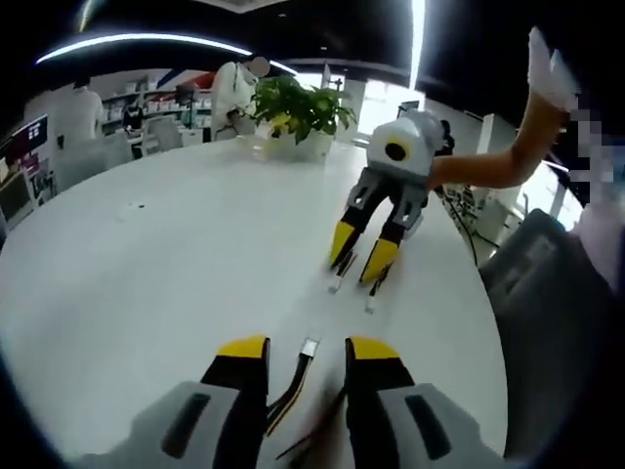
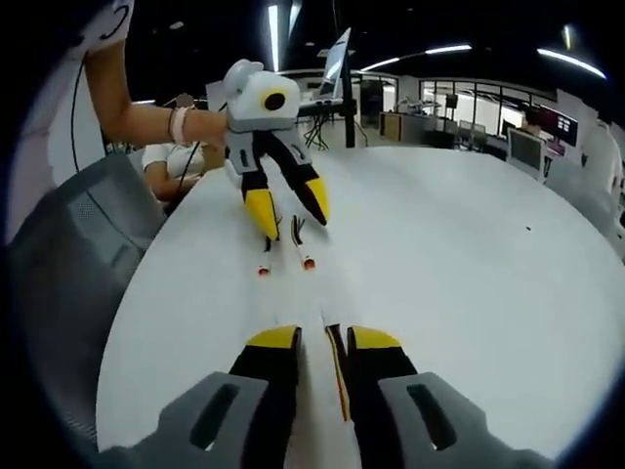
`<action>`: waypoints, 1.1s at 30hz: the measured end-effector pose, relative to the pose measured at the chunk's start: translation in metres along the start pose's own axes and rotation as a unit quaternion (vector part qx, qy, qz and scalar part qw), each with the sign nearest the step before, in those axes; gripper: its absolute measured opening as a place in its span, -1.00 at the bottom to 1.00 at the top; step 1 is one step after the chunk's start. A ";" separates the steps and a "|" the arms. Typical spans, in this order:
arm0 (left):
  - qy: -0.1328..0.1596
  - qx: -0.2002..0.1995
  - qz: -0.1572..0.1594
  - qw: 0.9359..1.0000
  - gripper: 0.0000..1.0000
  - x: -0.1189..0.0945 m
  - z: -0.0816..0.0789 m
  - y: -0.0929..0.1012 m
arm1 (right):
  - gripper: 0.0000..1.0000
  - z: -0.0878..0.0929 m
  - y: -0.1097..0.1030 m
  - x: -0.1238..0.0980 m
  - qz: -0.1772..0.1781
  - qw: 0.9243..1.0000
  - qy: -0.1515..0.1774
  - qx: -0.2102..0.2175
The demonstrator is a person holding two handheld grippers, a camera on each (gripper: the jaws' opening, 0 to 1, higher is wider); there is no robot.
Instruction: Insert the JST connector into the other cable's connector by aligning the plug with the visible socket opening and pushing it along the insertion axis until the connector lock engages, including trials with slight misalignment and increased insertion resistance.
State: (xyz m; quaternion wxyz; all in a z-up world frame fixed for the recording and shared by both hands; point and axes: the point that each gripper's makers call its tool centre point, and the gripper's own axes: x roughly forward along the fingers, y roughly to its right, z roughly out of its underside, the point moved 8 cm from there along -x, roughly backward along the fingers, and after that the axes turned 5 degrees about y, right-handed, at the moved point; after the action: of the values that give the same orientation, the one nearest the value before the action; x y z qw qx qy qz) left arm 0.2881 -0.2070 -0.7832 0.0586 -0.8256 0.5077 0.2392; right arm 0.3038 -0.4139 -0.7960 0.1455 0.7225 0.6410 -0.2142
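My left hand-held gripper (image 1: 306,350) hovers with jaws apart, a wired JST connector (image 1: 310,348) lying between them on the white surface (image 1: 176,264). My right hand-held gripper (image 2: 323,339), jaws also apart, straddles another cable (image 2: 337,366).

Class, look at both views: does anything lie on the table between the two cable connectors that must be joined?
Nothing visible does. Bare white table separates the near cable's connector, between the left gripper jaws, from the cables under the right gripper.
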 end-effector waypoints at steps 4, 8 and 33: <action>0.001 0.001 0.005 1.000 -0.49 0.003 0.002 -0.001 | -0.69 0.002 0.002 0.002 -0.007 1.000 0.008 0.005; 0.013 0.001 0.006 1.000 -0.50 0.005 0.003 -0.002 | -0.74 0.002 0.003 0.002 -0.010 1.000 0.016 0.002; 0.058 -0.007 0.052 0.997 -0.74 0.014 0.019 -0.001 | -0.78 0.006 0.007 0.009 -0.045 0.996 0.067 0.021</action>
State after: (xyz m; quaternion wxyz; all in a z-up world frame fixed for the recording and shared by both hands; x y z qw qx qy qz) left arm 0.2875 -0.2113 -0.8059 0.0106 -0.8112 0.5504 0.1974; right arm 0.3107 -0.4094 -0.8058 0.0770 0.7084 0.6768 -0.1849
